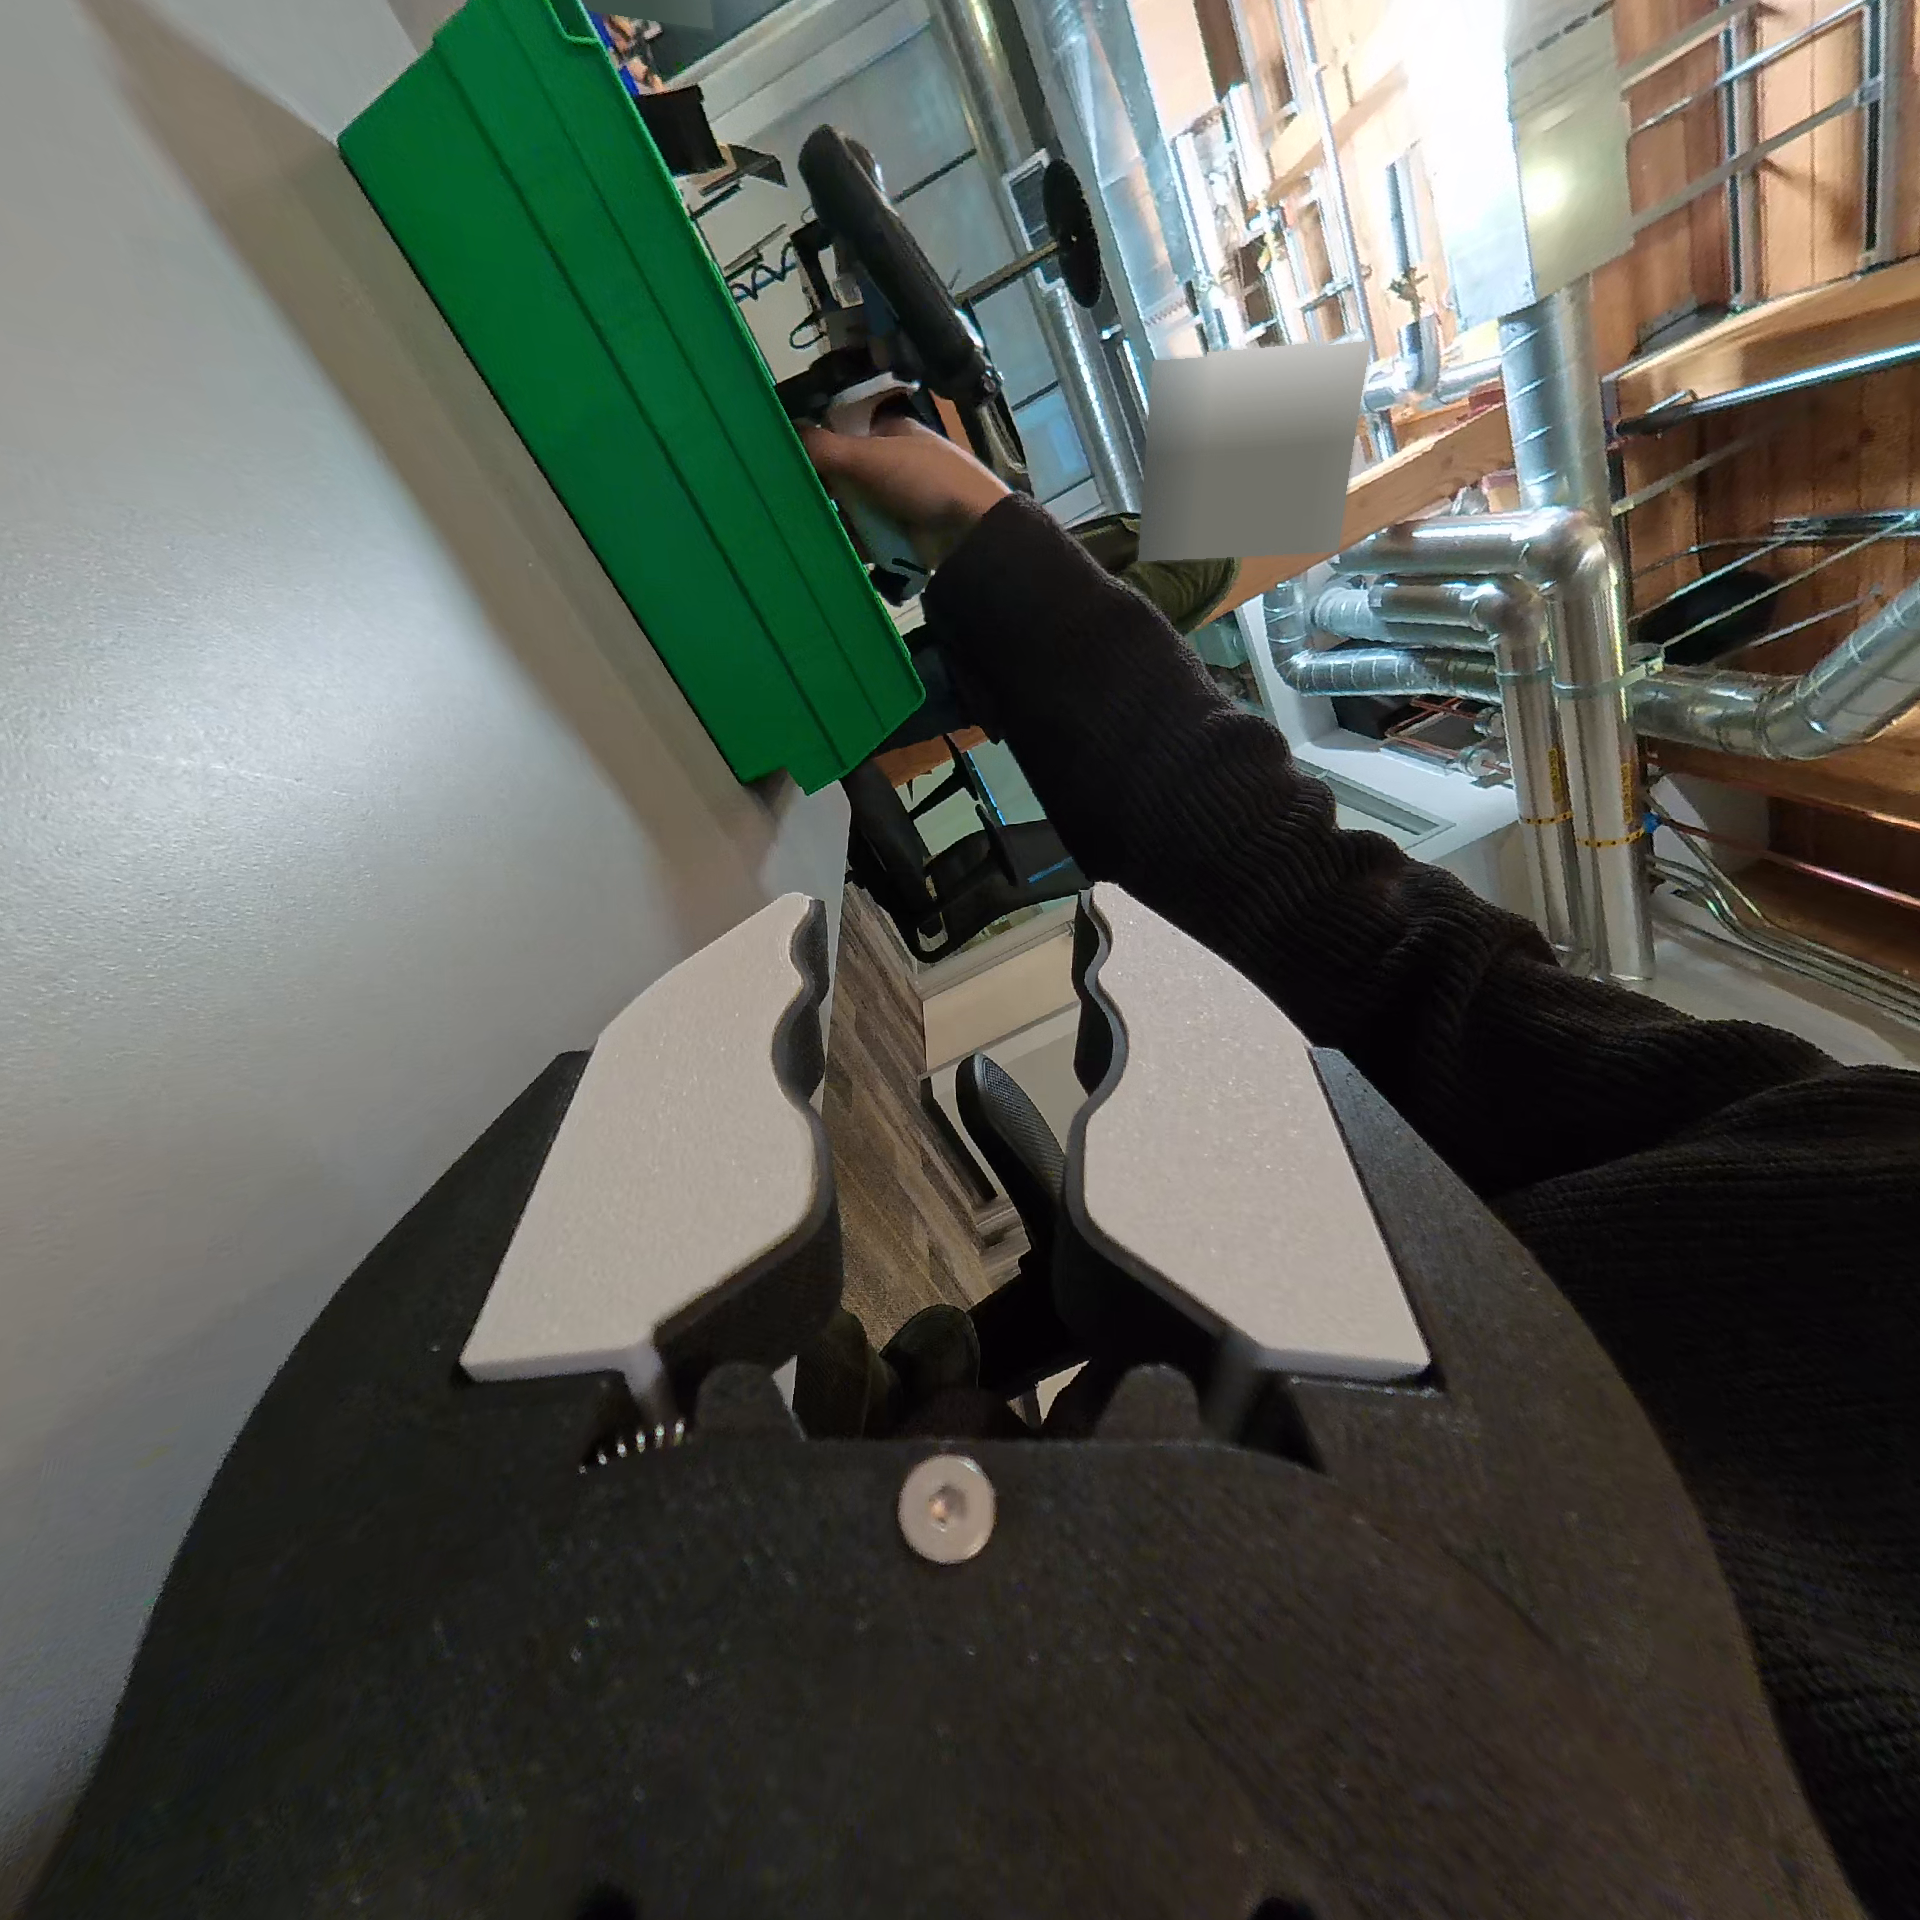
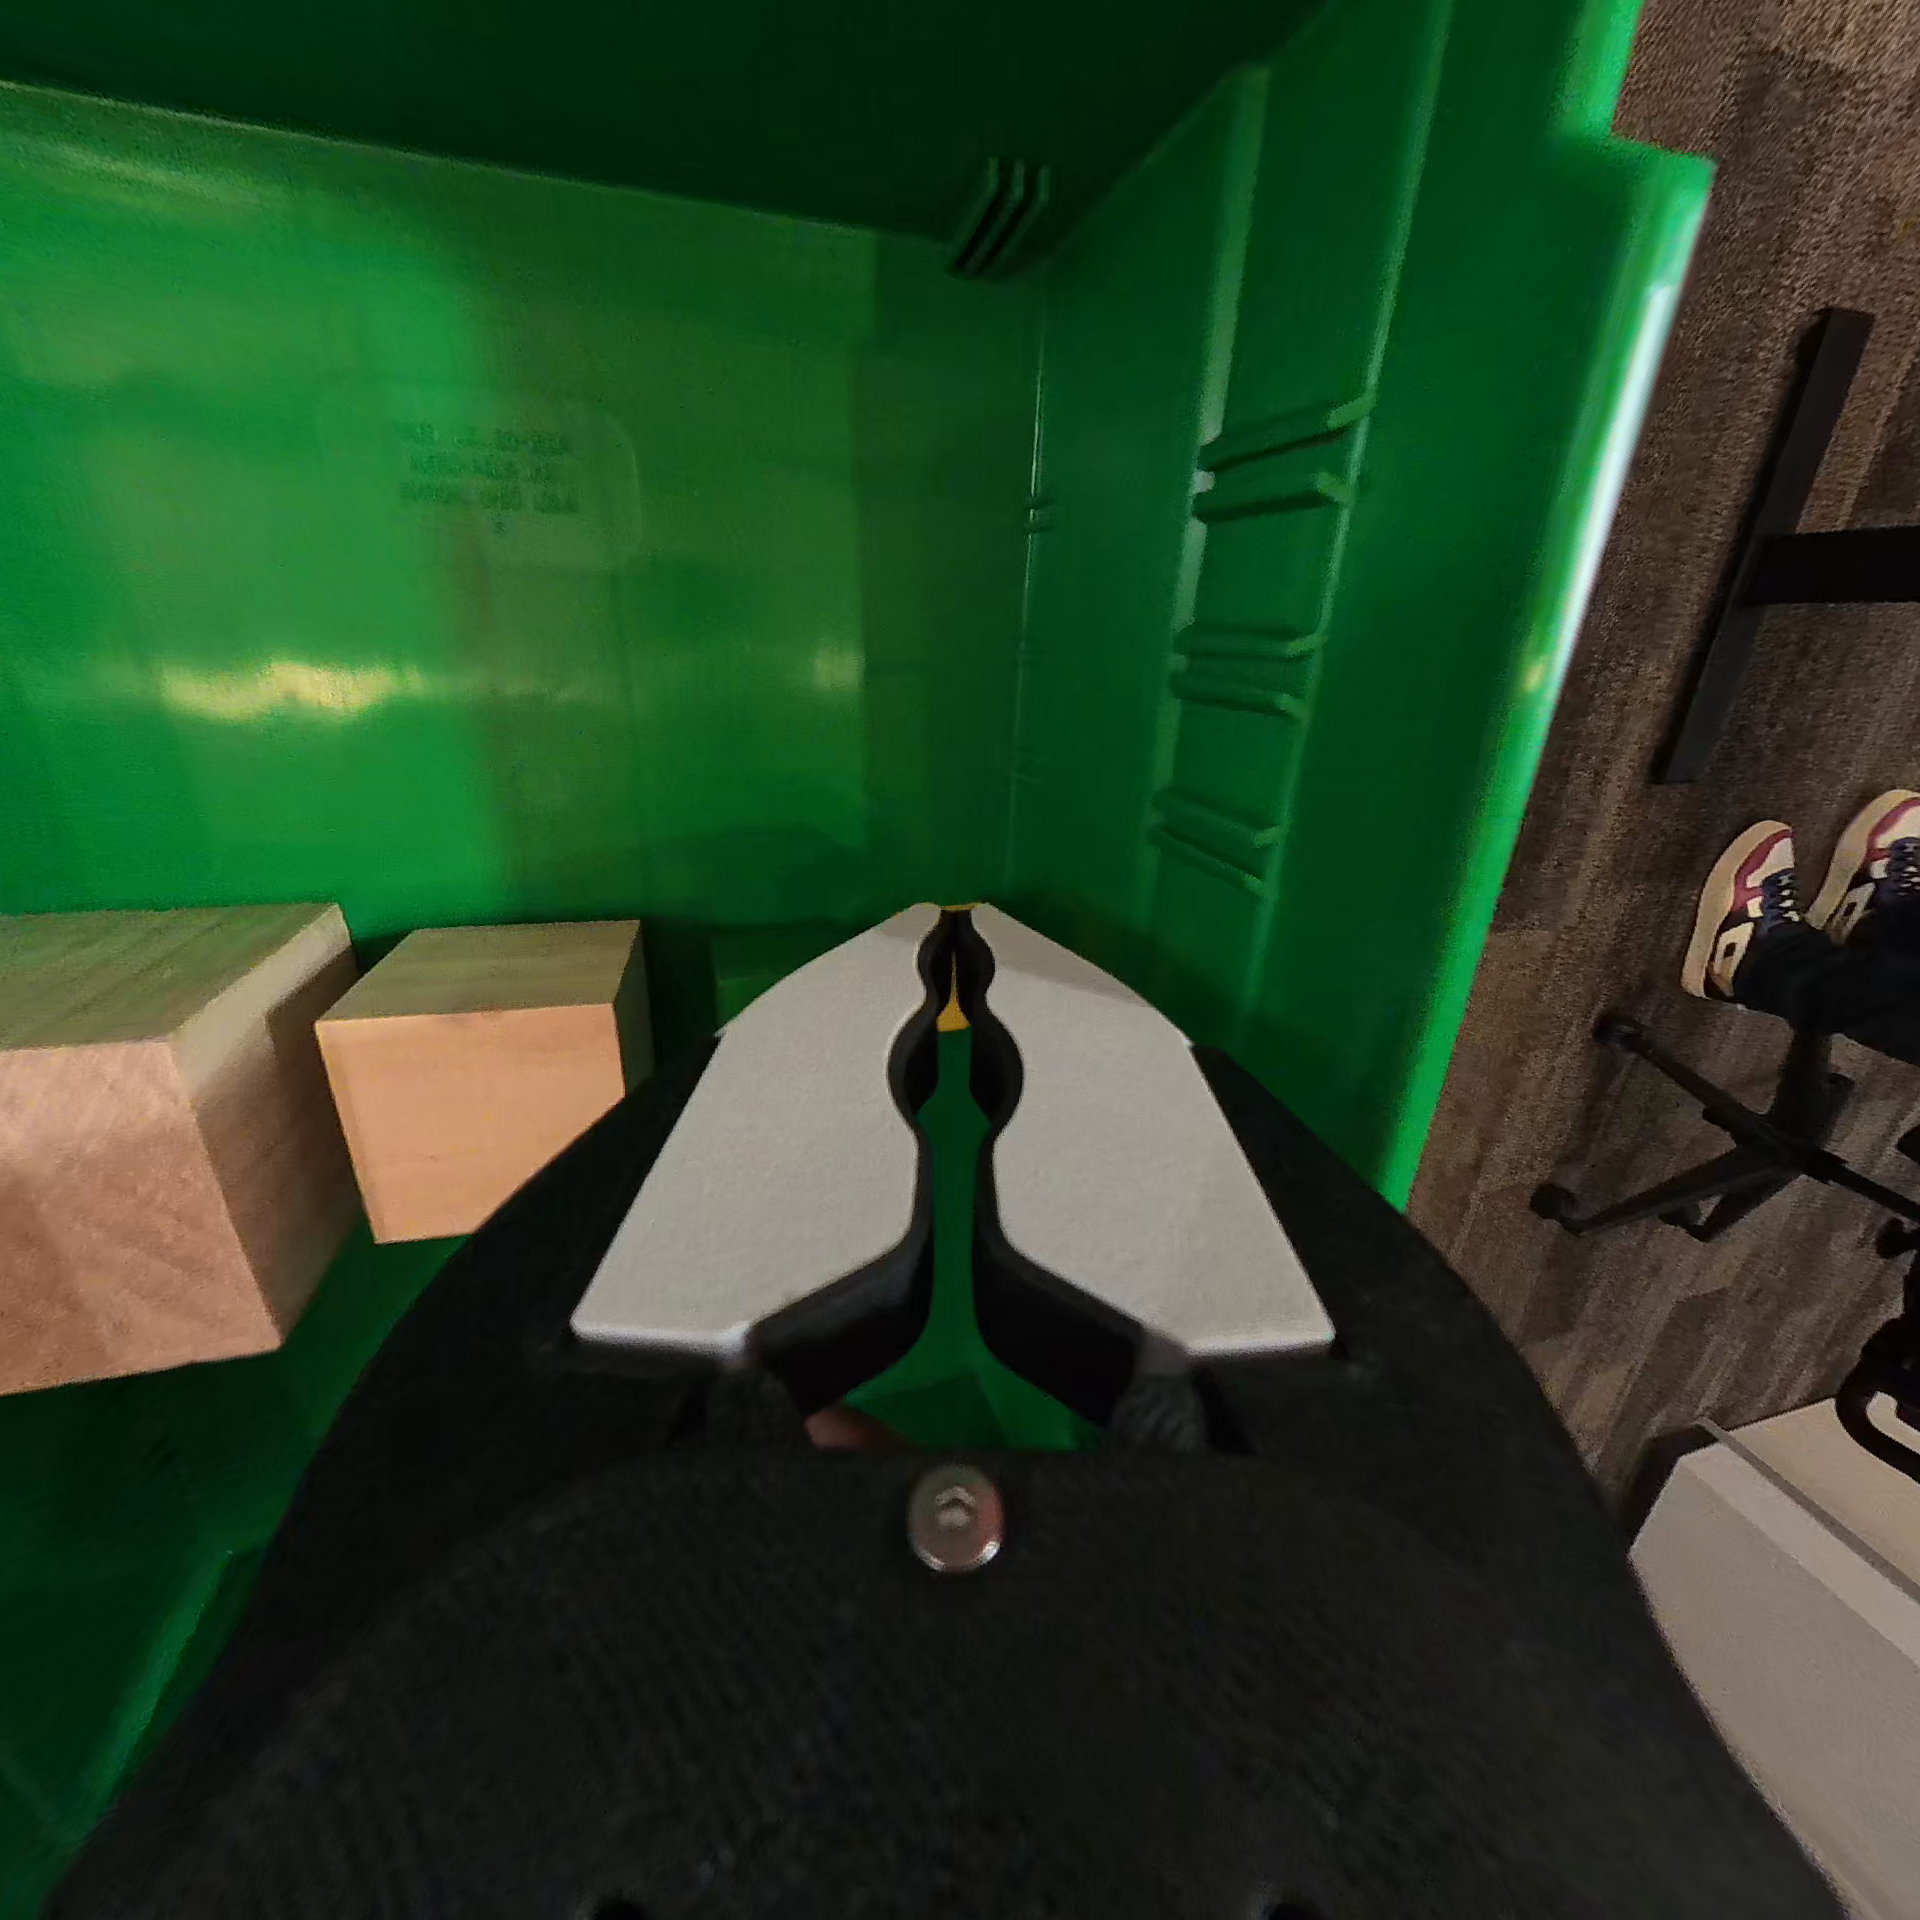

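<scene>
My right gripper (image 2: 952, 916) is deep inside a green plastic bin (image 2: 520, 571), near its right back corner. Its jaws are nearly closed on a thin yellow thing (image 2: 951, 1018), most of which is hidden between the pads. Two wooden blocks lie in the bin to its left, a smaller one (image 2: 478, 1070) and a larger one (image 2: 135, 1132). My left gripper (image 1: 951, 902) is open and empty, at the edge of the white table (image 1: 260, 727), short of the green bin (image 1: 623, 416). A hand in a black sleeve (image 1: 1195, 748) reaches into that bin.
Beyond the table edge are a carpeted floor (image 2: 1766, 312), a black office chair base (image 2: 1714, 1153) and a person's shoes (image 2: 1756, 904). A white cabinet corner (image 2: 1808, 1621) is at lower right. Silver pipes (image 1: 1538, 623) and wooden walls stand far behind.
</scene>
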The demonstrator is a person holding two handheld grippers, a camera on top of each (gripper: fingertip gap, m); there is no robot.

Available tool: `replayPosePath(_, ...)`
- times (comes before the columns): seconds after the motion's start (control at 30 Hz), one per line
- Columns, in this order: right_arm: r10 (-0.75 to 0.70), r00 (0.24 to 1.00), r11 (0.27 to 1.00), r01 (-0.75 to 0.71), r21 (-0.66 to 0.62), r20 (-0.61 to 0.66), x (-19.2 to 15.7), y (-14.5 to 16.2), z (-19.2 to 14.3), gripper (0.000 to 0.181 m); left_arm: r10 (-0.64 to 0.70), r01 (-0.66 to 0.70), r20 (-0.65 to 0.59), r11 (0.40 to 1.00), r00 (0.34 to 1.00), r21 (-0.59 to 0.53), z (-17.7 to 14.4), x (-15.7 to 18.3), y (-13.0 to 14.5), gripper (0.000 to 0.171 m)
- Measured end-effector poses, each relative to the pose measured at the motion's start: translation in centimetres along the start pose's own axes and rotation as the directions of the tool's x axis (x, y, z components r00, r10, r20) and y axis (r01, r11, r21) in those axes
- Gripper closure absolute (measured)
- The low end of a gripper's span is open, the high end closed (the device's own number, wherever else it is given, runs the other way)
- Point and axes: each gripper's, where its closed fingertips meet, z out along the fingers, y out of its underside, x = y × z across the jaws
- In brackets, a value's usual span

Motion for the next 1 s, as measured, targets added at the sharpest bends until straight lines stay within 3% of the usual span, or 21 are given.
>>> replayPosePath(0.57,-0.027,0.997,0.997,0.022,-0.071,-0.066,0.8,1.0,1.1,0.181,-0.013,0.013,-0.001,1.0,1.0,0.008,-0.2,-0.1,-0.2,0.125)
replayPosePath(0.8,-0.017,0.998,1.0,0.018,0.017,-0.056,0.5,-0.3,-0.3,0.18,-0.003,0.003,0.003,1.0,1.0,0.005,-0.2,-0.2,-0.1,0.125)
replayPosePath(1.0,0.035,0.995,0.965,-0.059,0.256,0.098,-1.6,-2.7,-6.0,0.181,0.046,-0.046,0.023,0.999,0.999,-0.004,-0.3,-0.3,-0.4,0.125)
